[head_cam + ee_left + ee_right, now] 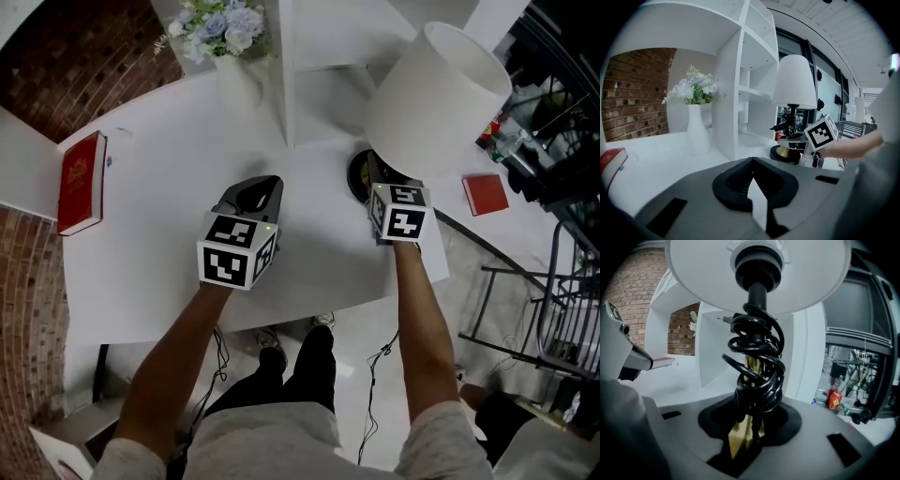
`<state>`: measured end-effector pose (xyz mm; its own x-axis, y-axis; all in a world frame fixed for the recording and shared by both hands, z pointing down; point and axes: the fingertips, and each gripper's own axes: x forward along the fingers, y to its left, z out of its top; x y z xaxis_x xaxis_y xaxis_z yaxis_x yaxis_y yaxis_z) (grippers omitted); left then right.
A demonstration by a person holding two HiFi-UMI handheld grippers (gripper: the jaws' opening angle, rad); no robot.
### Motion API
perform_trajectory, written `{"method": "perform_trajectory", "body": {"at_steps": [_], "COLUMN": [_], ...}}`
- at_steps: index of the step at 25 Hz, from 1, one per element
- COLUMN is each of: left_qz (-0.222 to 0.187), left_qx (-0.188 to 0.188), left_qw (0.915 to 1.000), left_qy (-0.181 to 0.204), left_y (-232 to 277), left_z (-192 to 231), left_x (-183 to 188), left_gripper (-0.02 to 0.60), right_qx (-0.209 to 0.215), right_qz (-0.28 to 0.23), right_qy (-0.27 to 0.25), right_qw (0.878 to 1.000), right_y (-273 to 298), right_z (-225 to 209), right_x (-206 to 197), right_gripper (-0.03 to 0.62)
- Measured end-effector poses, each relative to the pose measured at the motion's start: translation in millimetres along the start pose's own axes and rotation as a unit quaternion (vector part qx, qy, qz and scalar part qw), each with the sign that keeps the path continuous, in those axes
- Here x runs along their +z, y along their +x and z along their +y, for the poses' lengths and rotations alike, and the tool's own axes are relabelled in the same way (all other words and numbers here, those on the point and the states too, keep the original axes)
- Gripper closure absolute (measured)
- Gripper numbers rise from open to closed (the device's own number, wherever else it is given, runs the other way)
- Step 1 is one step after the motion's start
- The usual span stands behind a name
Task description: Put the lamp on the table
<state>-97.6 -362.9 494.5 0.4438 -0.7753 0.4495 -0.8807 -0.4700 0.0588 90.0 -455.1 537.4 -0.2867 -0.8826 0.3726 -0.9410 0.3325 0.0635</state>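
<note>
The lamp (436,98) has a white shade, a gold stem wrapped in coiled black cord (757,366) and a round black base (359,176). The base appears to rest on the white table (169,169), right beside the shelf unit. My right gripper (375,173) is shut on the gold stem just below the cord coil, seen close up in the right gripper view (747,437). The left gripper view shows the lamp (794,82) upright with the right gripper's marker cube beside its base. My left gripper (261,187) hovers over mid-table, left of the lamp, shut and holding nothing (751,180).
A red book (81,183) lies at the table's left edge. A white vase of flowers (230,42) stands at the back, beside a tall white shelf unit (323,56). A small red item (485,194) and a metal rack (562,300) are right of the table.
</note>
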Motion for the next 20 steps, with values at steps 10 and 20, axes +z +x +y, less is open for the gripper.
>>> {"method": "perform_trajectory", "body": {"at_steps": [10, 20], "left_qz": [-0.015, -0.027], "left_qx": [-0.002, -0.007], "left_qw": [0.9999, 0.9996], "left_qy": [0.004, 0.002], "left_y": [-11.4, -29.3], "left_z": [0.8, 3.1], "left_x": [16.1, 26.5], "left_gripper": [0.584, 0.584], "right_qx": [-0.018, -0.044], "right_qz": [0.023, 0.042], "right_qy": [-0.018, -0.015], "right_qw": [0.999, 0.998], "right_y": [-9.8, -35.4], "right_z": [2.4, 2.9], "right_x": [-1.9, -3.7], "right_gripper": [0.475, 0.473]}}
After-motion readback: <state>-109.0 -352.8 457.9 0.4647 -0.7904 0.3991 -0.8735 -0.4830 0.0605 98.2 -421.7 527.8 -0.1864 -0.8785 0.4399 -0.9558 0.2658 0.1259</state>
